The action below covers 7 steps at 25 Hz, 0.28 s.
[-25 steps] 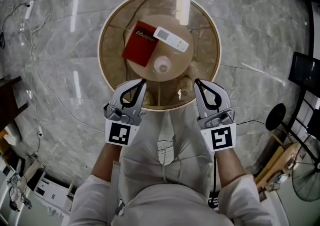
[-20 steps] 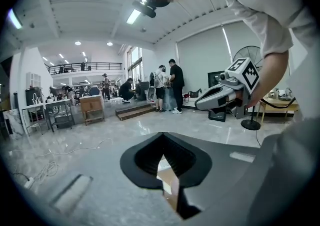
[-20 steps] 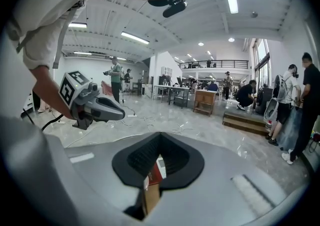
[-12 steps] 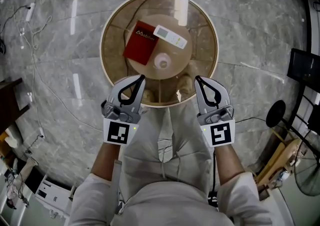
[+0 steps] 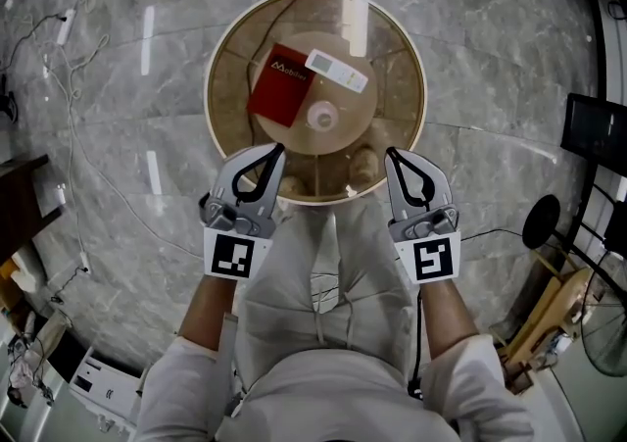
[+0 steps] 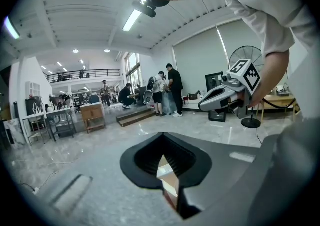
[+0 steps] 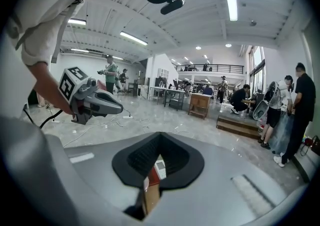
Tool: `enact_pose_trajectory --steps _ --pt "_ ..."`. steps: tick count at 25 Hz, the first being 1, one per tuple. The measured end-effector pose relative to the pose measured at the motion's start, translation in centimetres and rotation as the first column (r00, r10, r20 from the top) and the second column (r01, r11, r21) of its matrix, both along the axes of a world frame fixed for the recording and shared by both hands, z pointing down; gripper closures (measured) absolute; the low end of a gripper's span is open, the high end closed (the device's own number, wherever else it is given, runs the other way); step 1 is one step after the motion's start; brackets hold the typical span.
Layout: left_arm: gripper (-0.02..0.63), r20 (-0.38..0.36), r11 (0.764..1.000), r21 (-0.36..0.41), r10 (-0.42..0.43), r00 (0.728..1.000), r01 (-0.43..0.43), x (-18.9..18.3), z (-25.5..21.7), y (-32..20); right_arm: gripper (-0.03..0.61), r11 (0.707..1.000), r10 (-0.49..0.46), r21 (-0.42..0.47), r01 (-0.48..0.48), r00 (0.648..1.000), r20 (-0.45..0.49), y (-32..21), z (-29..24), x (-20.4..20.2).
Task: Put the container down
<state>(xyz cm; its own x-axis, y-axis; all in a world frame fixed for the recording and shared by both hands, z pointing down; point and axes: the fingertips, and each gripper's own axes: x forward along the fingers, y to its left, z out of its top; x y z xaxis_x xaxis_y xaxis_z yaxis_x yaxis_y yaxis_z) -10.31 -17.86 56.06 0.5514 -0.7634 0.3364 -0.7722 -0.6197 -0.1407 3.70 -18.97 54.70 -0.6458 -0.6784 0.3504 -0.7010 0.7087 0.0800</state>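
Count by kind:

- Round glass-topped wooden table (image 5: 210, 97): one, ahead of both sets of jaw tips.
- Items on it: three. One flat red rectangular box (image 5: 279, 84), one slim white rectangular device (image 5: 336, 72) and one small clear round container (image 5: 322, 118), all ahead of and between the grippers.
- Hand-held grippers: two, the left gripper (image 5: 278, 150) and the right gripper (image 5: 390, 153). Each carries one square-marker cube.
- Loose floor cables (image 5: 69, 151), outboard of the left gripper: several, exact number cannot be told.

table (image 5: 395, 122): red box (image 5: 282, 84), white device (image 5: 337, 72), container (image 5: 322, 118)
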Motion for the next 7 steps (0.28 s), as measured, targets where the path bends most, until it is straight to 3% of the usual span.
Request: enact_pose_trajectory --steps 7 --pt "0.607 0.020 0.999 0.022 0.023 1.000 -0.023 0.0 -1.4 1.4 0.574 1.000 -0.007 0.023 0.007 1.000 0.001 1.5 -1.6 -0.6"
